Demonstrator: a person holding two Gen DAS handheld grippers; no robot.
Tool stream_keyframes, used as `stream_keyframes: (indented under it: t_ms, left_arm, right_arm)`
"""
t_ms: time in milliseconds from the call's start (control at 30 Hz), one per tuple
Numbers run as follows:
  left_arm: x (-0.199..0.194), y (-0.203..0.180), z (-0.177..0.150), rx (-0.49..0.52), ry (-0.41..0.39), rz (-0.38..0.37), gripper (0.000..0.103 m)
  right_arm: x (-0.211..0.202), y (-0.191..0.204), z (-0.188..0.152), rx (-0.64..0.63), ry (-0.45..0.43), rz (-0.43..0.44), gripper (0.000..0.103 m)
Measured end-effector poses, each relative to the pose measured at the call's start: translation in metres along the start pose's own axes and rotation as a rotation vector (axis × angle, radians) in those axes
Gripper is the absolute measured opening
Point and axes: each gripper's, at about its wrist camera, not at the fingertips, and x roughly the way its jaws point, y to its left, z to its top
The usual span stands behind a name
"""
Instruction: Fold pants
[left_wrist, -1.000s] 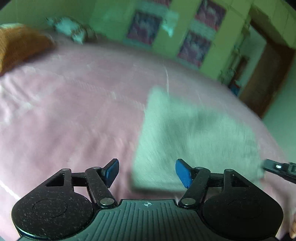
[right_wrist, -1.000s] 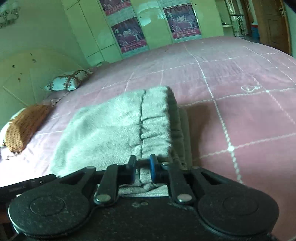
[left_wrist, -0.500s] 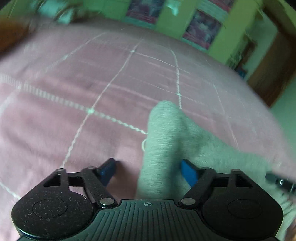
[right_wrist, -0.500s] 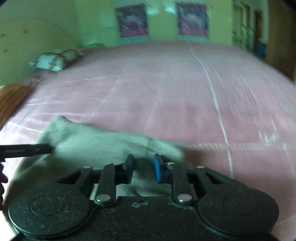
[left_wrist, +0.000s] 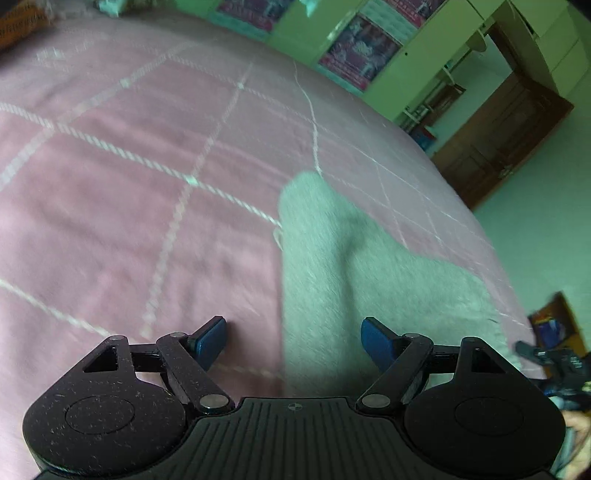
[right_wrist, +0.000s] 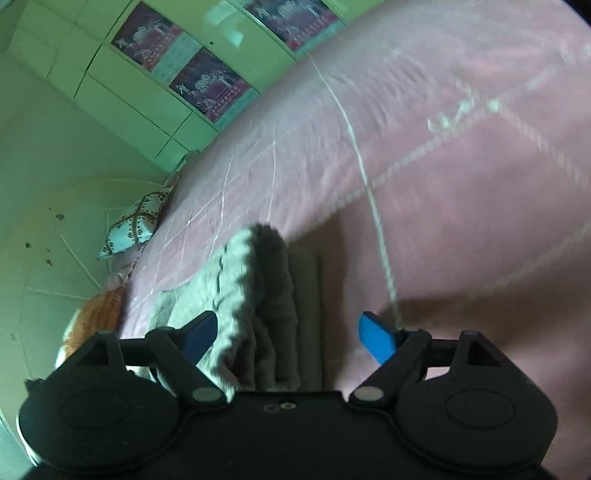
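Grey fleece pants lie folded on the pink quilted bedspread, stacked in layers with the gathered waistband edge on top in the right wrist view, so the fold looks largely done. Right gripper jaws are opening wide: waistband stack sits between the blue pads but neither pad presses on it, reads as a release to let the folded end settle. Left gripper also spread wide, holds nothing; one edge of the pants runs between its pads untouched, probably parked there so the layer stays flat. Patterned pillow and orange cushion sit well apart near the headboard. Both views motion-blurred, fabric detail unclear
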Motion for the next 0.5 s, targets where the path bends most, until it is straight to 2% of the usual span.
stream_keyframes:
  t_ms: [167,400,467,500]
  left_arm:
    - [0.015,0.009,0.0,-0.063,0.012,-0.042,0.079]
    - [0.038,0.011,0.011,-0.1,0.049,-0.123,0.082]
    - [0.044,0.01,0.014,-0.092,0.068,-0.149,0.093]
    - [0.045,0.011,0.014,-0.097,0.07,-0.17,0.094]
  right_arm:
    - [0.009,0.0,0.001,0.055,-0.001,0.04,0.078]
    - [0.031,0.005,0.005,0.068,0.071,0.095,0.081]
    - [0.036,0.006,0.006,0.061,0.081,0.091,0.081]
    - [0.037,0.006,0.006,0.057,0.083,0.085,0.08]
